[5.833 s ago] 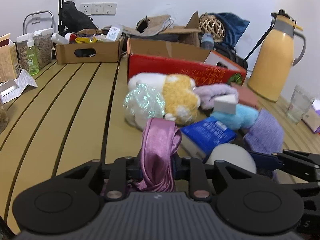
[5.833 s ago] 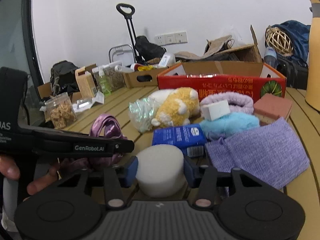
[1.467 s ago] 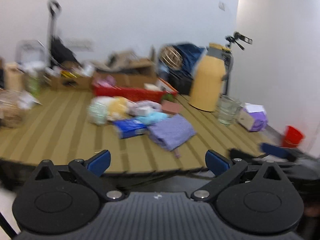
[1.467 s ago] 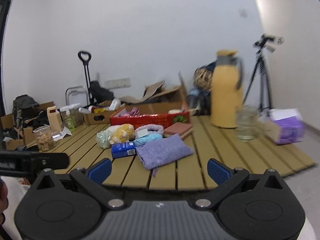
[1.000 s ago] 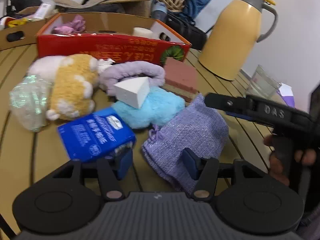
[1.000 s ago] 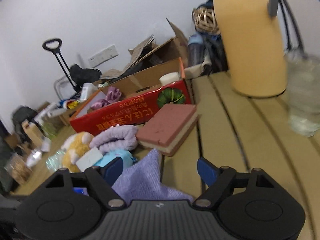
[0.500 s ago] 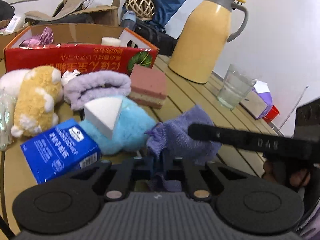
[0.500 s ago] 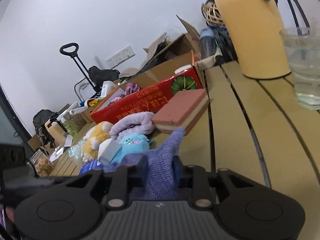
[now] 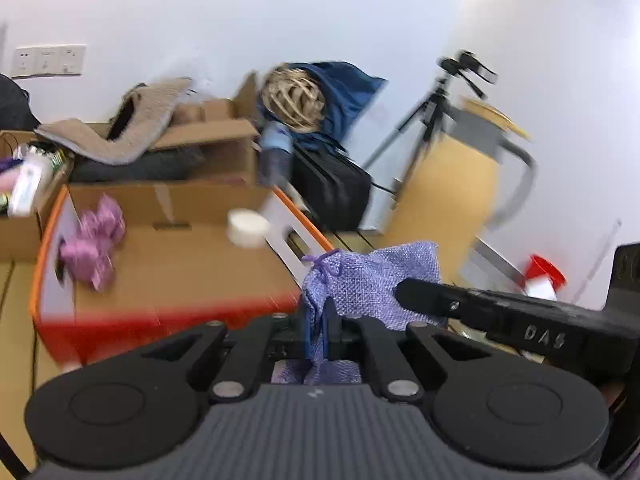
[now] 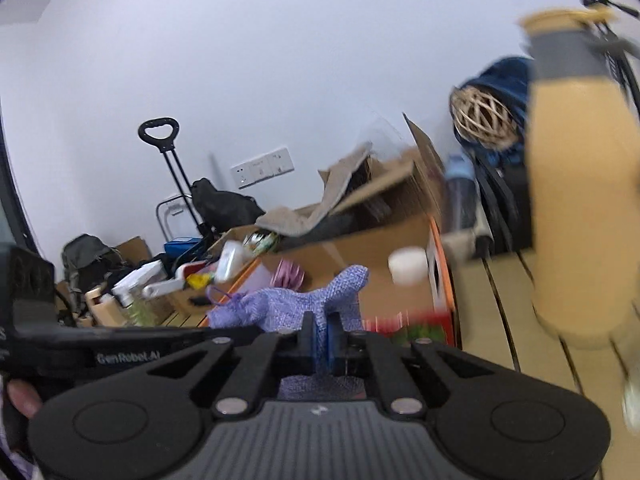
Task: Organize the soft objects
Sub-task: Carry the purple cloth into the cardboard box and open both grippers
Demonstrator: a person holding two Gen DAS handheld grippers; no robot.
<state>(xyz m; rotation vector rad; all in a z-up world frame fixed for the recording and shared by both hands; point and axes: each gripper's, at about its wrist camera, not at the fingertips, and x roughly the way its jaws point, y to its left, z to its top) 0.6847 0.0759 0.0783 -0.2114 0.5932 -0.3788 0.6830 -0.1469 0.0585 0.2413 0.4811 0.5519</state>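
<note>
Lilac woven drawstring pouch (image 9: 372, 280) hangs in the air just in front of the red-and-orange cardboard box (image 9: 160, 312), pinched from both sides: the left gripper (image 9: 316, 322) has its blue-padded tongs pressed together on one part of the cloth, and the right gripper (image 10: 322, 334) is likewise clamped on another part of the same pouch (image 10: 296, 306), so the fabric stretches between them above the slatted wooden table (image 10: 492, 320). Inside the box lie a crumpled pink satin cloth (image 9: 94, 240) against its left wall and a white round sponge (image 9: 248, 228) near its far right corner. Right of the box stands a tall yellow thermos jug (image 10: 580, 200), blurred
</note>
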